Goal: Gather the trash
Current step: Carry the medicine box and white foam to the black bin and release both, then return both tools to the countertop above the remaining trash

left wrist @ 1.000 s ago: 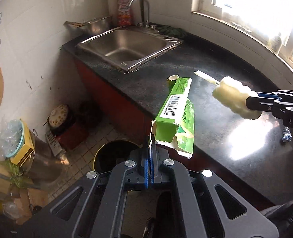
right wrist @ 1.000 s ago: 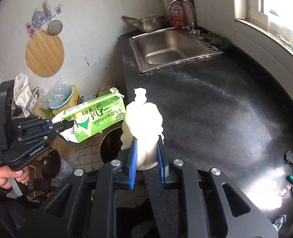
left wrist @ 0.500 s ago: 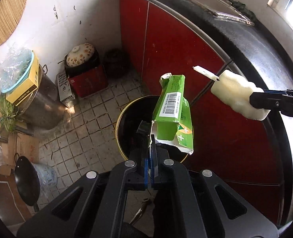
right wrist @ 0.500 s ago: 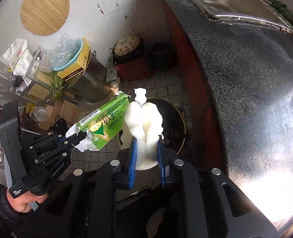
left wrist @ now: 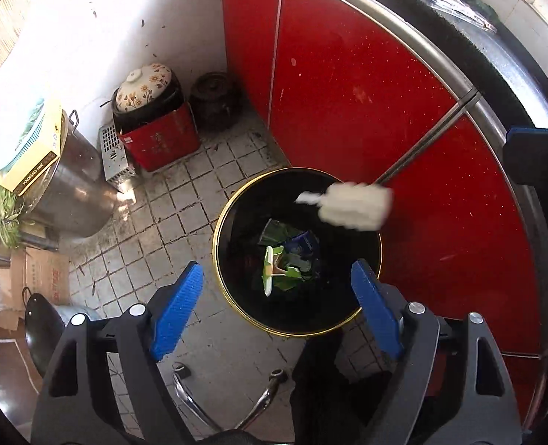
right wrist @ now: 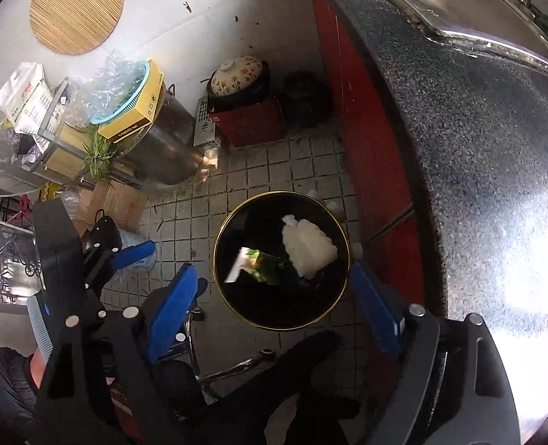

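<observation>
A black trash bin with a gold rim (left wrist: pixel 222 222) (right wrist: pixel 218 244) stands on the tiled floor below both grippers. The green carton (left wrist: pixel 274 270) (right wrist: pixel 253 265) lies or falls inside it among other trash. The white crumpled wad (left wrist: pixel 355 205) (right wrist: pixel 309 246) is in mid-air over the bin, blurred. My left gripper (left wrist: pixel 277 307) is open and empty above the bin; it also shows in the right wrist view (right wrist: pixel 133 252). My right gripper (right wrist: pixel 277 307) is open and empty above the bin; part of it shows in the left wrist view (left wrist: pixel 537 155).
Red cabinet doors (left wrist: pixel 348 85) and the dark counter edge (right wrist: pixel 478 148) lie right of the bin. A red box with a floral pot (left wrist: pixel 151 118), a steel pot (left wrist: pixel 73 189), cardboard boxes (right wrist: pixel 114 204) and a black wok (left wrist: pixel 38 319) stand left.
Both grippers opened over the bin. The green carton dropped into the bin and the white wad is falling toward it.
</observation>
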